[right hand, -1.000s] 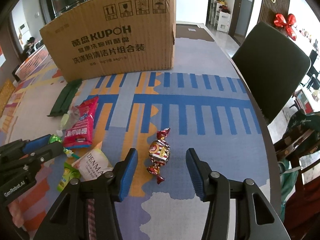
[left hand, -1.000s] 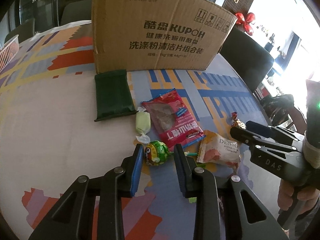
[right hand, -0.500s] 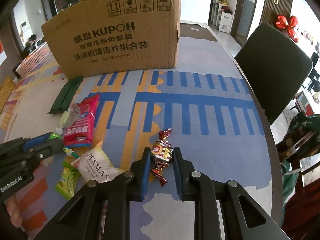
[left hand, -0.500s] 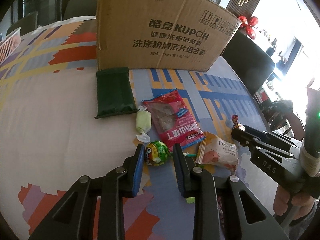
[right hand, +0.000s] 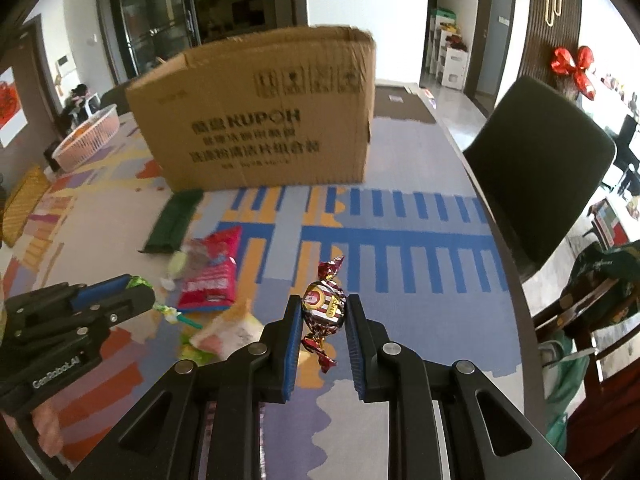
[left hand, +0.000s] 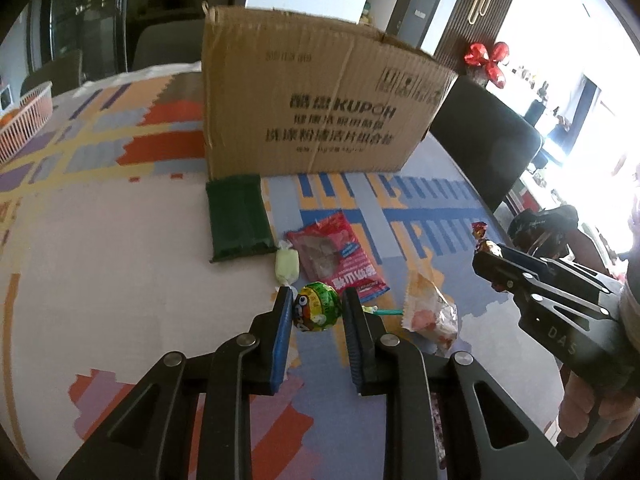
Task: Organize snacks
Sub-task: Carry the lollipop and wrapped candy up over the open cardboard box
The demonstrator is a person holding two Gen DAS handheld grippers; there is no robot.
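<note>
Left gripper (left hand: 316, 312) clamped on green lollipop (left hand: 317, 307), right gripper (right hand: 323, 312) clamped on striped foil candy (right hand: 324, 307), both above the patterned table (right hand: 420, 272), the cardboard box (left hand: 316, 108) beyond, red packet (left hand: 340, 256) and green pouch (left hand: 236, 216) lying loose between.

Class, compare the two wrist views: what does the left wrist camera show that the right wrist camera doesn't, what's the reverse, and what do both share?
Left only: the left gripper shut on the green lollipop, seen head-on. Right only: the right gripper shut on the striped wrapped candy, seen head-on. Shared: the cardboard box, the dark green packet, the red snack bag and the patterned tablecloth.
</note>
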